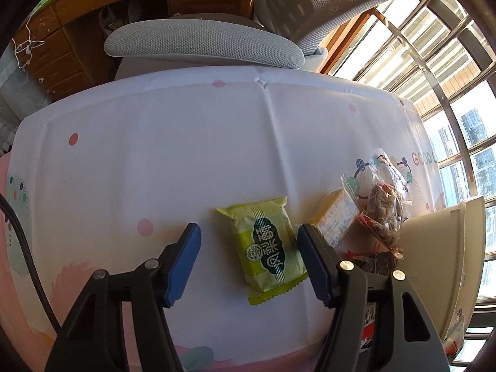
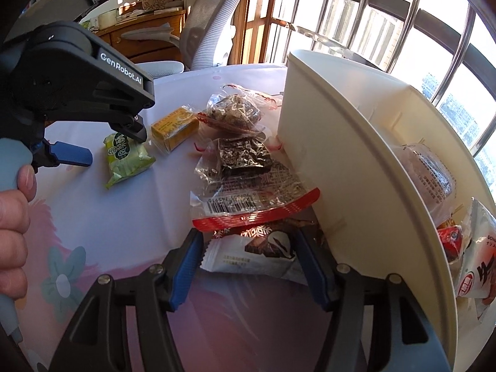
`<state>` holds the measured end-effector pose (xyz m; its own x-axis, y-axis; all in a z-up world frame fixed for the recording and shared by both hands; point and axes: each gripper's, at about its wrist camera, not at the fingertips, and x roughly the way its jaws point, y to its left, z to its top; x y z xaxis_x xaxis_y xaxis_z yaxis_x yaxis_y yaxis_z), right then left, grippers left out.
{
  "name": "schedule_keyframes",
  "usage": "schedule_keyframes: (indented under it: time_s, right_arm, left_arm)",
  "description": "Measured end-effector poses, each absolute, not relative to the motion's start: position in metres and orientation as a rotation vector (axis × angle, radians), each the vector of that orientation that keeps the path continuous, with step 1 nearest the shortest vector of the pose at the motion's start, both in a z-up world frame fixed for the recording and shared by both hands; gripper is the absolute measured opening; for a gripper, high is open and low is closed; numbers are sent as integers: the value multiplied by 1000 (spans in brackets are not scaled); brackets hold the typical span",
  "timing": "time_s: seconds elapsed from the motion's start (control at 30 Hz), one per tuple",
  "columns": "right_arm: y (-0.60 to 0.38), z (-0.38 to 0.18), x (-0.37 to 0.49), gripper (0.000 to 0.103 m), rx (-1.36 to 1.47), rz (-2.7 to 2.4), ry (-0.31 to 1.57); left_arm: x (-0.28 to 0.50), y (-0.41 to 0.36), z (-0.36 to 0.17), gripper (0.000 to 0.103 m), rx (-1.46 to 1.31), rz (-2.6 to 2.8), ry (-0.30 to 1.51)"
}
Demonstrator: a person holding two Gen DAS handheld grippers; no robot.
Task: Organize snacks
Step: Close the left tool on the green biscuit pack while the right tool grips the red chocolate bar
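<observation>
A green snack packet (image 1: 268, 246) lies flat on the white tablecloth, between the open blue pads of my left gripper (image 1: 248, 260); it also shows in the right wrist view (image 2: 127, 158). My right gripper (image 2: 248, 266) is open around a white and brown chocolate packet (image 2: 257, 254). Beyond it lie a dark seaweed packet with a red edge (image 2: 245, 179), a clear bag of brown nut brittle (image 2: 232, 111) and a yellow box (image 2: 175, 128). A white bin (image 2: 347, 161) stands on the right and holds several packets (image 2: 431, 176).
The left gripper's body (image 2: 77, 71) and the hand on it (image 2: 12, 226) fill the left of the right wrist view. A grey office chair (image 1: 204, 43) stands beyond the table's far edge. Barred windows (image 1: 449, 86) are to the right.
</observation>
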<state>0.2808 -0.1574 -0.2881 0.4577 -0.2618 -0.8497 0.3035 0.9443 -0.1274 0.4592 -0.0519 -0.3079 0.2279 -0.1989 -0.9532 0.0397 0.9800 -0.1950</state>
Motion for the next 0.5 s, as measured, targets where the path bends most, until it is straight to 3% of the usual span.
schedule_keyframes:
  time_s: [0.23,0.5]
  right_arm:
    - [-162,-288,282,58,103,-346,1066]
    - [-170,-286,280,36,107,-339,1090]
  left_arm:
    - [457,-57,-306,44,-141,-139,1326]
    - [454,-50,-305,36,-144,-122,1352]
